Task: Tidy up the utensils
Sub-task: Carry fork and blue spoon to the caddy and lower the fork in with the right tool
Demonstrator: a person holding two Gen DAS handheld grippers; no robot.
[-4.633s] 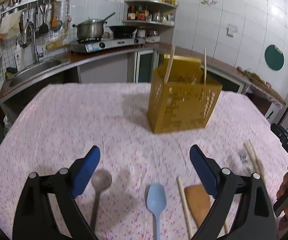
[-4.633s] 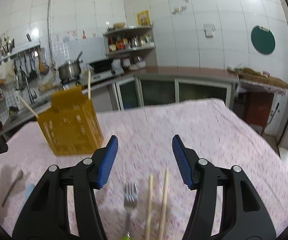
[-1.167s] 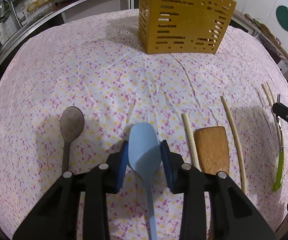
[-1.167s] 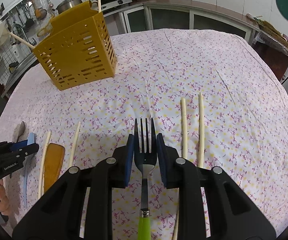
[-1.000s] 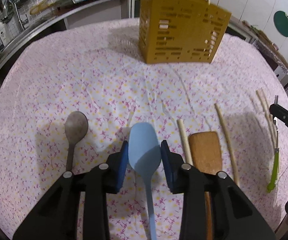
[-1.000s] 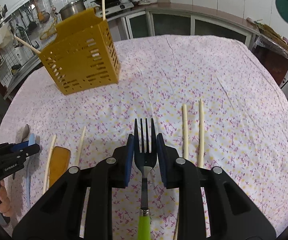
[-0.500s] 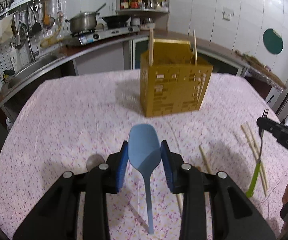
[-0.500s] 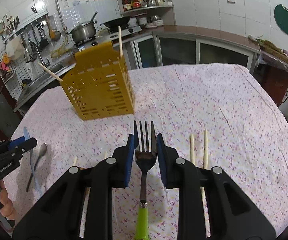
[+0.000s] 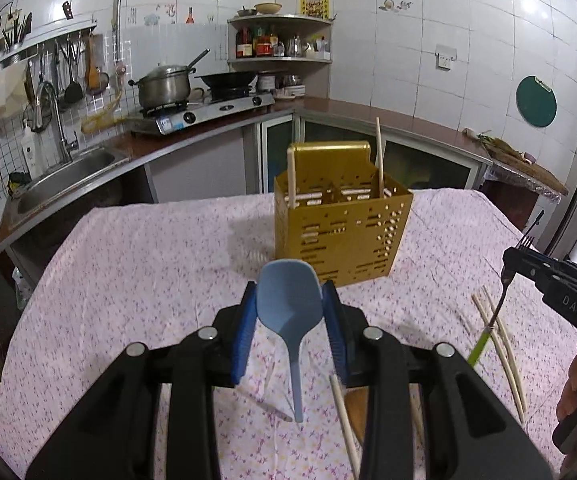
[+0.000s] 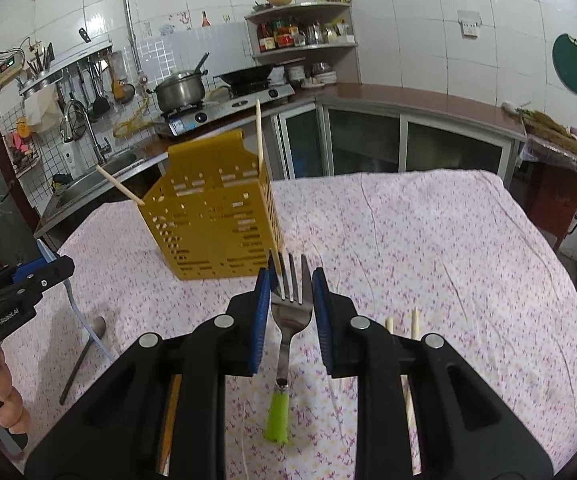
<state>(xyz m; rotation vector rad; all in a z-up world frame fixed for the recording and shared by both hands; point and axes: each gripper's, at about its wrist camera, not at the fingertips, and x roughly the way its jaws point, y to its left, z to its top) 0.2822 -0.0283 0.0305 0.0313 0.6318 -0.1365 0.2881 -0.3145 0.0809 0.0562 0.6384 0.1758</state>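
My left gripper (image 9: pixel 289 294) is shut on the bowl of a light blue spoon (image 9: pixel 289 310), which hangs above the flowered tablecloth (image 9: pixel 148 264). My right gripper (image 10: pixel 291 280) is shut on the head of a green-handled fork (image 10: pixel 289 316), also lifted off the cloth. The yellow slotted utensil holder (image 9: pixel 342 224) stands upright beyond both grippers, with two chopsticks (image 9: pixel 378 156) sticking out of it. In the left wrist view the right gripper (image 9: pixel 522 258) with the fork shows at the right edge. In the right wrist view the left gripper (image 10: pixel 54 266) shows at the left edge.
On the cloth lie a pair of chopsticks (image 9: pixel 500 340) at the right, another chopstick (image 9: pixel 344 416) beside a wooden spatula (image 9: pixel 358 408), and a dark metal spoon (image 10: pixel 84 352) at the left. A counter with sink (image 9: pixel 68 172) and stove (image 9: pixel 208 112) runs behind the table.
Both grippers have risen off the cloth and tilted up, lifting the blue spoon and the fork with them. The holder now shows lower and nearer the middle of each view.
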